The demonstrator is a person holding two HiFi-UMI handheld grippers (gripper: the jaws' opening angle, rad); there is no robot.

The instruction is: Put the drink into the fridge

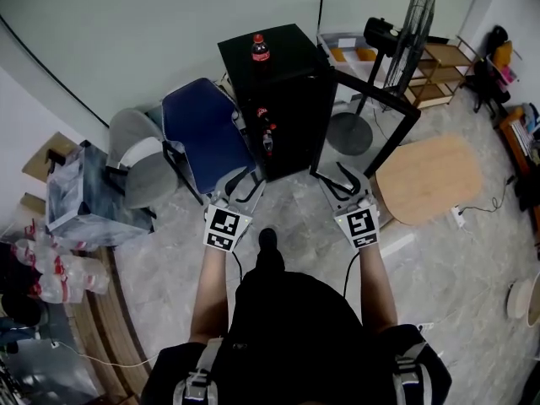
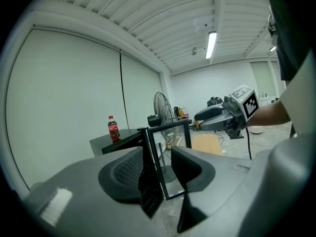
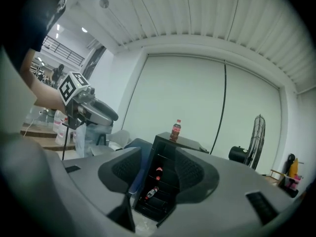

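A red-capped cola bottle [image 1: 260,47] stands upright on top of a black mini fridge [image 1: 291,83]. The fridge's glass door [image 1: 380,99] is swung open to the right. Inside, on the shelves, are two more bottles [image 1: 267,133]. Both grippers hover side by side in front of the open fridge, a short way off. My left gripper [image 1: 240,184] is open with nothing between its jaws. My right gripper [image 1: 339,180] is open and empty as well. The left gripper view shows the bottle [image 2: 113,128] on the fridge top; the right gripper view shows it [image 3: 175,130] above the open shelves.
A blue chair [image 1: 202,133] and a grey chair [image 1: 139,163] stand left of the fridge. A standing fan [image 1: 405,40] and a wooden shelf [image 1: 443,70] are at the back right. A round wooden tabletop [image 1: 429,180] sits right of the door. Packs of water bottles [image 1: 59,272] lie at left.
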